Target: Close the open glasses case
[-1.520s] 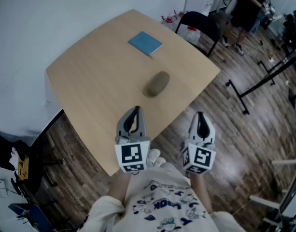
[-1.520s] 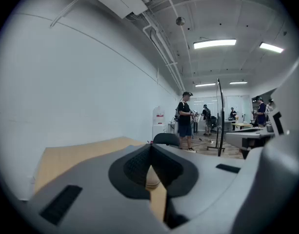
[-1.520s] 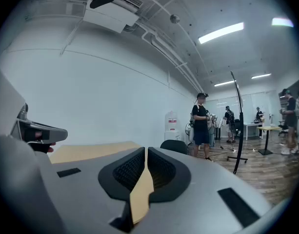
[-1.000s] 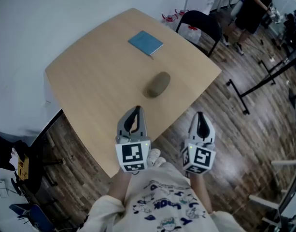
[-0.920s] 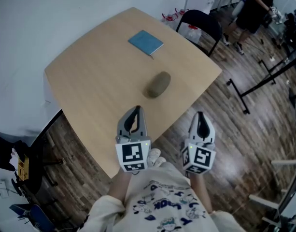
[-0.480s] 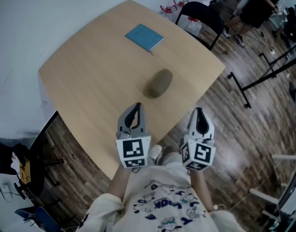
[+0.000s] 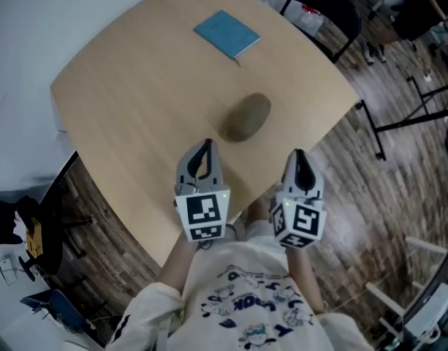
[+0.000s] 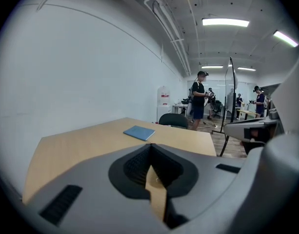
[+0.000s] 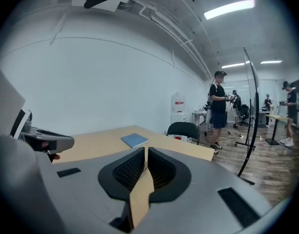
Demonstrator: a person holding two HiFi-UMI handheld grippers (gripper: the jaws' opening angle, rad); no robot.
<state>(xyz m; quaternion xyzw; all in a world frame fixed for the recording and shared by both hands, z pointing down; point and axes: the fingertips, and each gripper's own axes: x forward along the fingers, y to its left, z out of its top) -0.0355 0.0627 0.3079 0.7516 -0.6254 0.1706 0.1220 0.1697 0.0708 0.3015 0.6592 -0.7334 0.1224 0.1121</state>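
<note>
An olive-brown oval glasses case [image 7: 247, 117] lies near the middle of the light wooden table [image 7: 128, 101]; from here its lid looks down. My left gripper [image 7: 202, 149] hovers over the table's near edge, a short way in front of the case, shut and holding nothing. My right gripper [image 7: 298, 158] hangs beside it to the right, off the table's corner; its jaws stand together but for a hairline slit, with nothing between them. In both gripper views the case is hidden behind the gripper bodies: left gripper [image 8: 150, 145], right gripper [image 9: 145, 149].
A blue notebook [image 7: 226, 33] lies at the table's far side. A black chair [image 7: 322, 2] stands at the far right corner. A black metal stand [image 7: 406, 115] crosses the wood floor on the right. People [image 8: 198, 99] stand far back in the room.
Both grippers have come forward and lower, slightly nearer the case. The head view has tipped, so the table sits higher in the picture. The case and notebook lie where they were.
</note>
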